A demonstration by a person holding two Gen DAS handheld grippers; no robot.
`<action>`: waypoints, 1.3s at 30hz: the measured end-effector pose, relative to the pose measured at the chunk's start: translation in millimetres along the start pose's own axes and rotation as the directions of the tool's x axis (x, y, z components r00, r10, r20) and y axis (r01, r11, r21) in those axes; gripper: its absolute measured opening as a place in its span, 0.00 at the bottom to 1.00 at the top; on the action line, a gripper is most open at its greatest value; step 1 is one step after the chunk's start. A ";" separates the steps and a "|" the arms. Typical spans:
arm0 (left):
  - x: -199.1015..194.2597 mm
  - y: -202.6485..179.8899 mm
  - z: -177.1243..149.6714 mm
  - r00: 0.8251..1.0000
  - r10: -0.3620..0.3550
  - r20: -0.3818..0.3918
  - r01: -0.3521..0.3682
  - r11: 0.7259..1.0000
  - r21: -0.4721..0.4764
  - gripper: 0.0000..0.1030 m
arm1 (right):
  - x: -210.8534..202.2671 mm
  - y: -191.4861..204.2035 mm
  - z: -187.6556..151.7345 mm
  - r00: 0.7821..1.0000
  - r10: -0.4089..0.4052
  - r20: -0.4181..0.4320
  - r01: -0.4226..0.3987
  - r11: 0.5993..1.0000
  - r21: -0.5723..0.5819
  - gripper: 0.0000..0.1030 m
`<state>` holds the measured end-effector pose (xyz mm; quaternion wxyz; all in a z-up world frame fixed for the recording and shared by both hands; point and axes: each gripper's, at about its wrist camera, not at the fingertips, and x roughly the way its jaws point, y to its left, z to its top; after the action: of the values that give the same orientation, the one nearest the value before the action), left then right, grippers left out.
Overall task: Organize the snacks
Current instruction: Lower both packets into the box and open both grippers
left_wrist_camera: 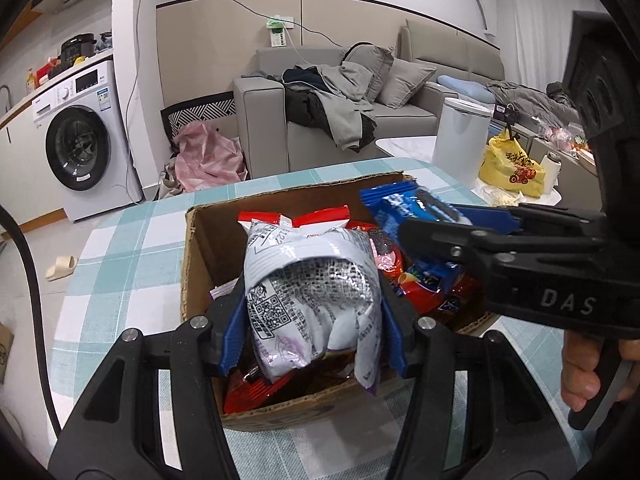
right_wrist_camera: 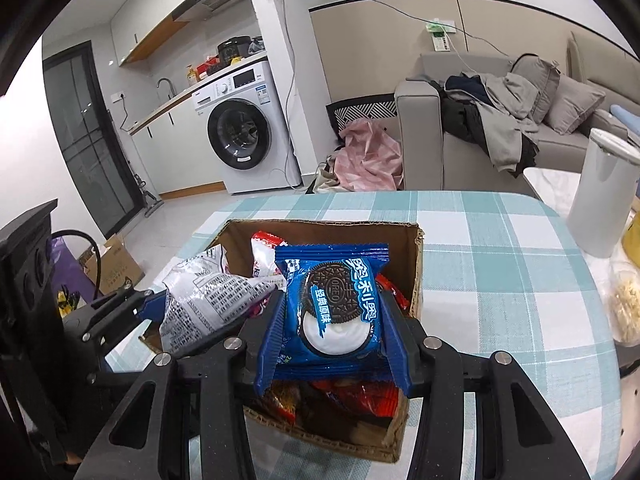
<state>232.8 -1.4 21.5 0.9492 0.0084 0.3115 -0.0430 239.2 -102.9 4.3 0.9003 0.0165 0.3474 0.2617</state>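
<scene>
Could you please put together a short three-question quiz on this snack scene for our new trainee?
1. Which gripper holds the blue Oreo packet?
2. True or false: the cardboard box is empty.
3. What pattern has the tablecloth?

Key:
1. The right gripper; the left gripper holds the silver packet.
2. False; red snack packets lie inside.
3. Teal and white checks.

I am working in a small home, a living room open to a kitchen corner. I see a grey sofa (left_wrist_camera: 360, 120) with clothes on it, a washing machine (right_wrist_camera: 244, 128) under a counter with a sink tap (right_wrist_camera: 165, 85), and a table with a checked cloth (right_wrist_camera: 500, 240).
</scene>
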 end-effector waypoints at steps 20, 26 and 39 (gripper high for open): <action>20.9 0.4 14.4 1.000 -0.009 -0.006 0.009 1.000 -0.019 0.52 | -1.6 -7.3 7.1 1.000 -0.014 0.023 0.013 1.000 0.008 0.47; 7.6 4.7 15.3 1.000 -0.027 0.013 0.028 0.999 -0.041 0.52 | -17.5 -9.3 6.9 0.997 -0.054 0.055 0.055 0.998 -0.011 0.55; 2.1 4.7 20.7 0.999 -0.039 0.010 0.039 0.997 -0.064 0.82 | -31.6 -30.7 -3.5 0.994 -0.086 0.066 0.085 0.996 0.011 0.75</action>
<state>247.1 2.2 36.9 0.9494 -0.0283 0.3086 -0.0514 231.4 -145.2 14.6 0.9216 0.0140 0.3187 0.2209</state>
